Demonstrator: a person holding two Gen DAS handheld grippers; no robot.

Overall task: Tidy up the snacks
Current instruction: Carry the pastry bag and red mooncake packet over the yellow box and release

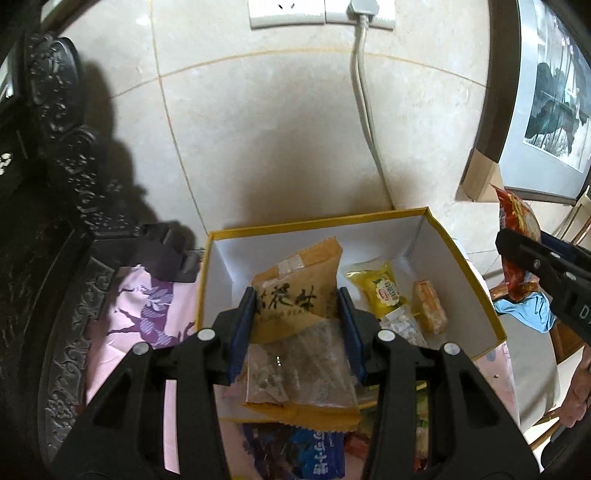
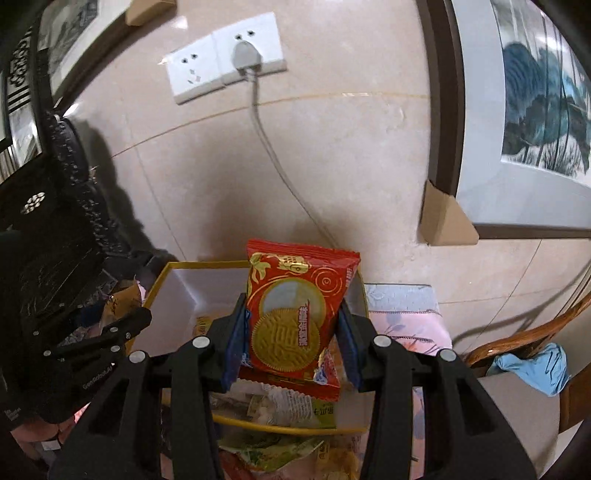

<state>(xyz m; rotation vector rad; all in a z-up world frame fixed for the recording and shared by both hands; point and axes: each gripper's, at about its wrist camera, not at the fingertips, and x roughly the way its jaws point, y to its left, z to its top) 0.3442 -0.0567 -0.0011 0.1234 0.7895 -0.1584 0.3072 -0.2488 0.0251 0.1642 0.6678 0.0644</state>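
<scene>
Left wrist view: left gripper (image 1: 297, 314) has both blue pads pinching a tan snack packet (image 1: 295, 295) by its side edges; the packet has a clear window in its lower half and dark characters printed across the middle, and it hangs above the near part of the yellow-rimmed box (image 1: 465, 258). The box is white inside, open on top, set against the tiled wall (image 1: 258, 147). On its floor at right lie a yellow packet (image 1: 380, 291), an orange-wrapped bar (image 1: 430, 306) and a clear-wrapped piece (image 1: 400, 325). Loose packets sit in front of the near box wall, one of them a blue packet (image 1: 314, 450). A pink floral cloth (image 1: 147, 314) lies under and left of the box. At the right edge the right gripper (image 1: 532, 266) shows with a red packet (image 1: 517, 221). A cable (image 1: 365, 129) runs down the wall from a socket plate (image 1: 321, 14). Right wrist view: right gripper (image 2: 291, 332) pads clamp the red packet (image 2: 295, 314), upright, with a round gold cookie graphic on it, held above the box (image 2: 184, 266), over its right half. More wrappers lie in the box below it and in front of its near rim. The left gripper (image 2: 110, 332) enters at the left edge carrying the tan packet (image 2: 125, 295). A framed picture (image 2: 535, 110) leans on the wall at right, and a blue rag (image 2: 532, 369) lies on a wooden chair (image 2: 524, 336).
</scene>
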